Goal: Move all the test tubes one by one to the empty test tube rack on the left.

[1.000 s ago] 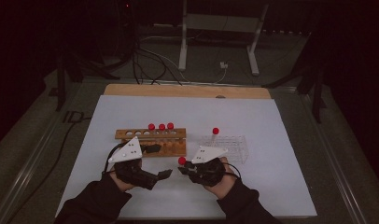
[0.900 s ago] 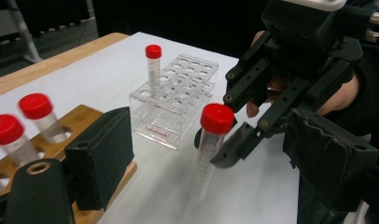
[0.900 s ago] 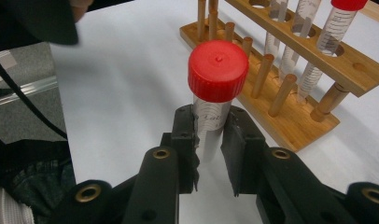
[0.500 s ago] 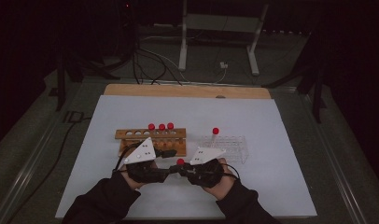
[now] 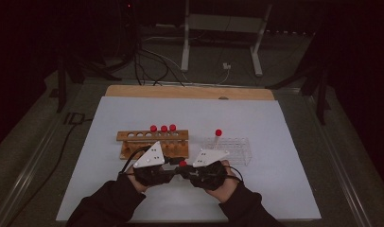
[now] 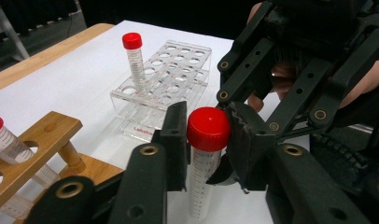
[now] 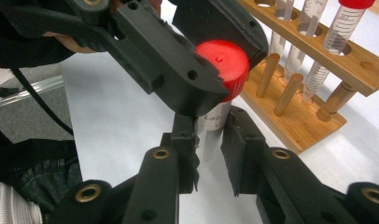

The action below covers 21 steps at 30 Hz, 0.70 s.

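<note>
At the high view's lower centre, both grippers meet tip to tip. The left gripper [image 6: 204, 140] clamps a red-capped tube [image 6: 207, 154] at its cap; the right gripper [image 7: 211, 149] stands narrowly parted around the tube's body, contact unclear.

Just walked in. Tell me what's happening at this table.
A person holds a claw in each hand above a white table. Both claws meet on one red-capped clear plastic tube: the left claw has its jaws on either side of the cap, the right claw has its jaws around the body below. Behind them, a wooden rack carries three more red-capped tubes, and a clear plastic rack holds one.
</note>
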Each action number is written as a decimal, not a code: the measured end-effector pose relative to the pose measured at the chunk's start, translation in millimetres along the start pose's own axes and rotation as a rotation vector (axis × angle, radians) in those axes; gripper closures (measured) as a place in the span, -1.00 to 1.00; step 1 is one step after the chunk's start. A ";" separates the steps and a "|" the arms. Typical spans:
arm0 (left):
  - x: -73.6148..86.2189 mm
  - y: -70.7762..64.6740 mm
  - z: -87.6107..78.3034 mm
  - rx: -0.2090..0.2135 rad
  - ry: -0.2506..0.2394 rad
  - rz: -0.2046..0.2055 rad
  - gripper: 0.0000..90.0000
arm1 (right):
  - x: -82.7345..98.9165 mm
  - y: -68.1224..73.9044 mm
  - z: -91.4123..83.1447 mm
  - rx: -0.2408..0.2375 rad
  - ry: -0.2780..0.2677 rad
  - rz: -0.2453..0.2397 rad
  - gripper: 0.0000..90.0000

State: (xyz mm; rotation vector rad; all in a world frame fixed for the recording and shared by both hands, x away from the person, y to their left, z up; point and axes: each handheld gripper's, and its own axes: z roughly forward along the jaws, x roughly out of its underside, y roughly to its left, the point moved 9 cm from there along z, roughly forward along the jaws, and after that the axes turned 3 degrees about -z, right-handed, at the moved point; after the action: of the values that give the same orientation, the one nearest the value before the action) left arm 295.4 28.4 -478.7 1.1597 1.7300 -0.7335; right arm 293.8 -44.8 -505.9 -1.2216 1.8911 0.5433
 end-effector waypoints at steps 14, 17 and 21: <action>-1.4 4.4 -4.2 -0.006 -0.007 -0.006 0.60 | -1.6 -0.9 -0.9 -0.001 -0.021 0.008 0.61; -1.4 9.4 -8.6 -0.022 -0.006 -0.012 0.60 | -2.4 -2.9 -2.7 0.011 -0.029 0.011 0.40; -1.4 17.0 -16.0 -0.048 -0.010 -0.022 0.60 | -4.3 -7.0 -7.4 0.032 -0.052 0.015 0.29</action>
State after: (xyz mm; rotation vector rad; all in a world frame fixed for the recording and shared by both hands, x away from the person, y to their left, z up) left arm 305.6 47.7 -470.6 1.1043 1.7456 -0.7063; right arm 298.1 -50.8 -497.6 -1.1628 1.8594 0.5462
